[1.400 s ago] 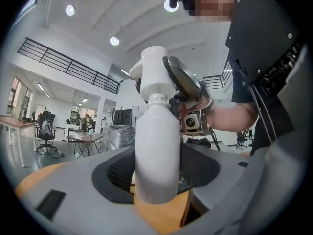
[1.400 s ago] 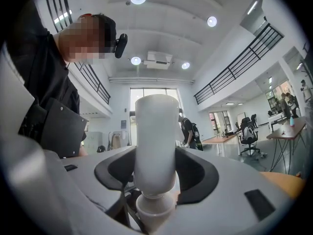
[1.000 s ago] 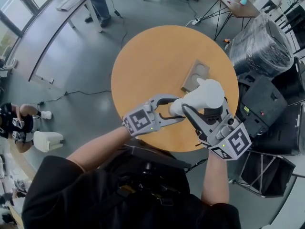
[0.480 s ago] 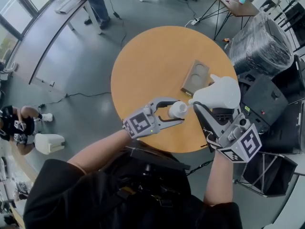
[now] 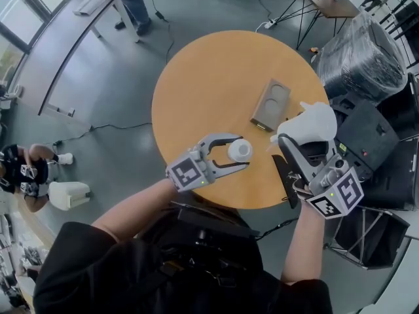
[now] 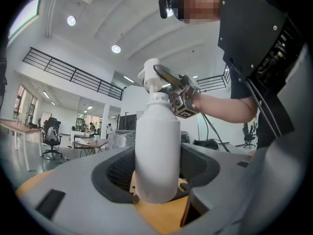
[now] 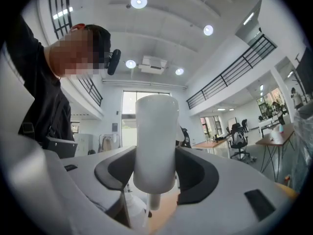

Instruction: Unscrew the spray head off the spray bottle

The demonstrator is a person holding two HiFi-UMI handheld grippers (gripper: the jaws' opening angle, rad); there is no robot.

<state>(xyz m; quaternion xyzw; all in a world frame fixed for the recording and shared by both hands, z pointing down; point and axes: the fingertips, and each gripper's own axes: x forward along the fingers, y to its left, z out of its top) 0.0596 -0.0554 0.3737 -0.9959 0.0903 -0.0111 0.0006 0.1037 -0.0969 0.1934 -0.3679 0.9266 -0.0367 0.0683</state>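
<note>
Now L gripper (image 5: 238,153) clamped on bottle (image 6: 156,151), R gripper (image 5: 294,141) clamped on spray head (image 5: 316,124); head off, apart from bottle, over table (image 5: 216,84).

A second ago the spray head (image 5: 313,124) sat on the bottle (image 5: 239,150), with the two grippers close together. Now the head is off, its thin tube is drawn clear, and the bottle's neck stands bare. The right gripper (image 5: 298,142) has carried the head out to the right, past the table's (image 5: 216,77) edge, well apart from the bottle in the left gripper (image 5: 242,154).
</note>
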